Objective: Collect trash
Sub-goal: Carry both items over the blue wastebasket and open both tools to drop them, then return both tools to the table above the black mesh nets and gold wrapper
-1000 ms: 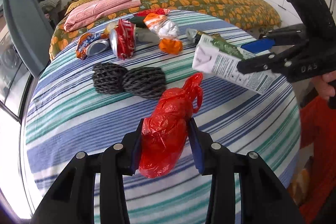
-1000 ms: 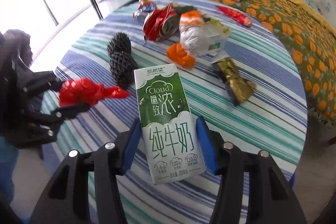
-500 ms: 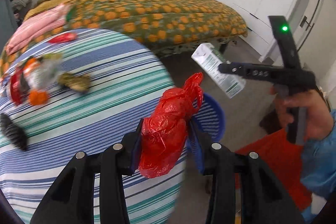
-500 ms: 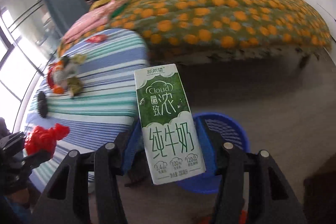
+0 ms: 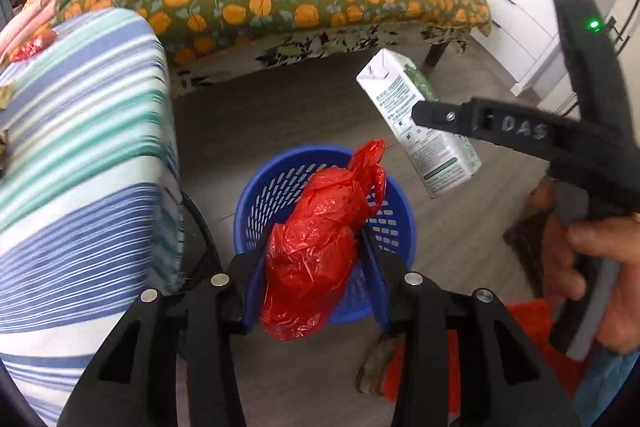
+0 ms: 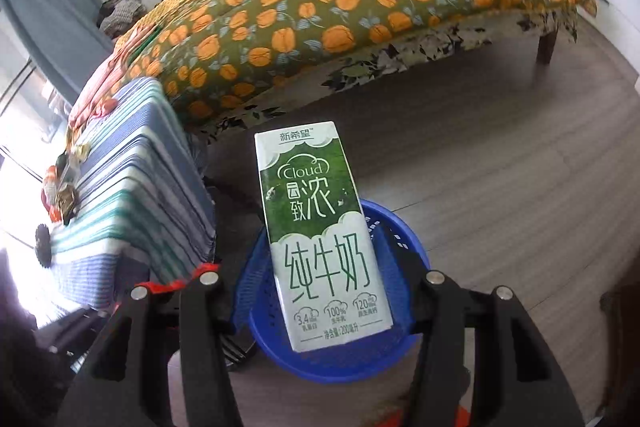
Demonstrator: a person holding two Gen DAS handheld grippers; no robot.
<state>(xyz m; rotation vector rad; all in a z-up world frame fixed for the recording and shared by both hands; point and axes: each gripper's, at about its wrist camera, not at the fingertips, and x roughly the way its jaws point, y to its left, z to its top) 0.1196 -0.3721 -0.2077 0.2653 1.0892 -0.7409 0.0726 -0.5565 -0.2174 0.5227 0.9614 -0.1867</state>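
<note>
A crumpled, shiny red plastic bag point(image 5: 316, 251) is squeezed between the pads of the left gripper point(image 5: 314, 259). Just past that claw, lower down, a blue basket point(image 5: 260, 195) with little slots is seen on the floor. To the right, a green and white milk carton point(image 6: 320, 235) with a cloud picture is clamped upright in the right gripper point(image 6: 320, 291), with the same basket right behind and under it.
</note>
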